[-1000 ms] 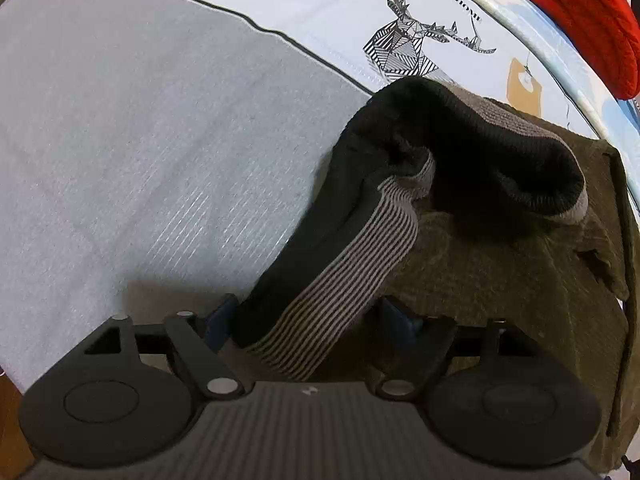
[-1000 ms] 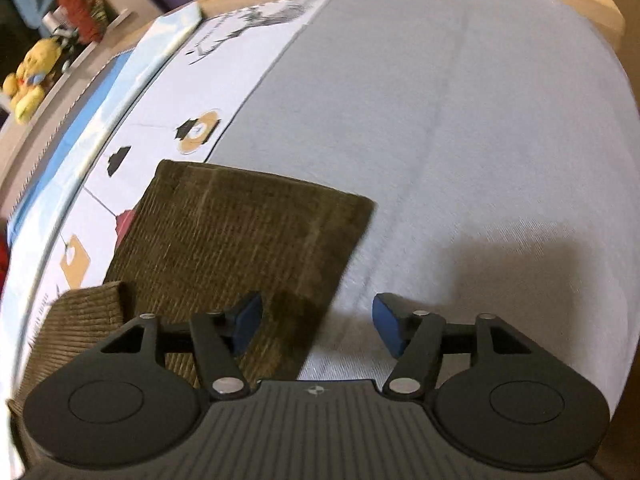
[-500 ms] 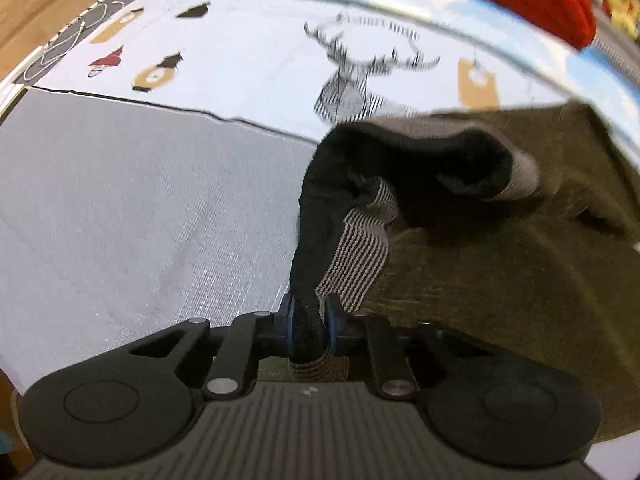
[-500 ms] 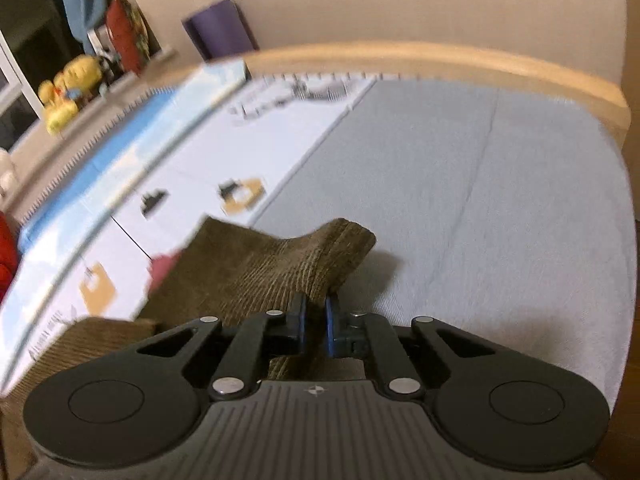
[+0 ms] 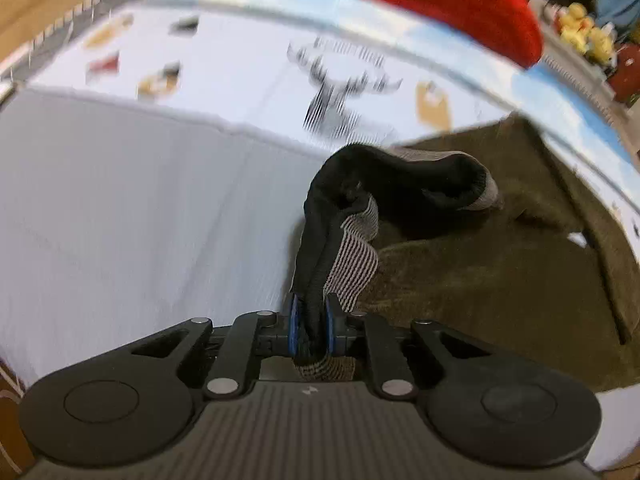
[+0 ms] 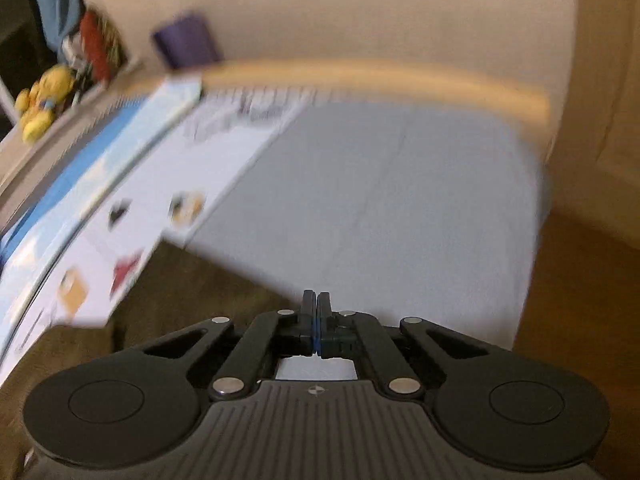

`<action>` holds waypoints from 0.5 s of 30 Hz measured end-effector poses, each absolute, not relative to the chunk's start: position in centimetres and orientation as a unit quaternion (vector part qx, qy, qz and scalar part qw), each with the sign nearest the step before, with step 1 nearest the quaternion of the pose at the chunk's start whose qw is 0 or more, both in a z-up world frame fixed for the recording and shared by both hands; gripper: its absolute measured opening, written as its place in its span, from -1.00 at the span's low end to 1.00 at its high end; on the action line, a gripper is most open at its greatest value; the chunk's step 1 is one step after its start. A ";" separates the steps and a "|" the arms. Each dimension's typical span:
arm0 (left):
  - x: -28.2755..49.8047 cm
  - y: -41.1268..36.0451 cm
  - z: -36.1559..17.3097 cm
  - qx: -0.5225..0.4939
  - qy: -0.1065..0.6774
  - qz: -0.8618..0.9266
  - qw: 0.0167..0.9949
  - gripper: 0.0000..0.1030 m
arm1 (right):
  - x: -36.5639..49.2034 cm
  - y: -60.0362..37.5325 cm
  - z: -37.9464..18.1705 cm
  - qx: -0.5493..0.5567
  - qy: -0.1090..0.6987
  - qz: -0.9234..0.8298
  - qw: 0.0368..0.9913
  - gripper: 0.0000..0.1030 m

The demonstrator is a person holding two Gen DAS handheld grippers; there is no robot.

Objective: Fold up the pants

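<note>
Grey bed sheet [image 5: 140, 208] everywhere, brown corduroy pants [image 5: 500, 292] lying right; left claw [image 5: 310, 326] pinches their ribbed waistband [image 5: 356, 256], right claw [image 6: 316, 320] is closed, contents unclear. Soft, floppy, so grab edges.

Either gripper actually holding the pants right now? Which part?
Left gripper: shut on the pants' striped waistband. Right gripper: jaws shut, no cloth visible between them.

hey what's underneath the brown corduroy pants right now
The brown pants lie on the bed, partly over the grey sheet and partly over the printed white cover. The left gripper lifts their striped waistband. Whatever lies beneath the spread fabric is covered.
</note>
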State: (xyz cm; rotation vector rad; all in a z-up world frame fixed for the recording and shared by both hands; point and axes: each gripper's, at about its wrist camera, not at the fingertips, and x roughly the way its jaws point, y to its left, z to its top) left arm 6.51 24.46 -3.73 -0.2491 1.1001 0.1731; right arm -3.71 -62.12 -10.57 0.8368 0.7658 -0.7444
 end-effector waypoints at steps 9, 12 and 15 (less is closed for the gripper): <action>8.9 24.5 -5.8 -0.135 0.553 0.090 0.817 0.21 | 1.3 -60.2 -13.4 0.405 0.403 -0.266 0.777 0.07; 9.7 24.1 -7.1 -0.103 0.567 0.101 0.811 0.28 | 2.8 -59.4 -15.4 0.410 0.430 -0.270 0.758 0.07; 10.1 24.3 -8.1 -0.095 0.579 0.103 0.803 0.28 | 4.2 -59.2 -16.4 0.396 0.452 -0.285 0.747 0.11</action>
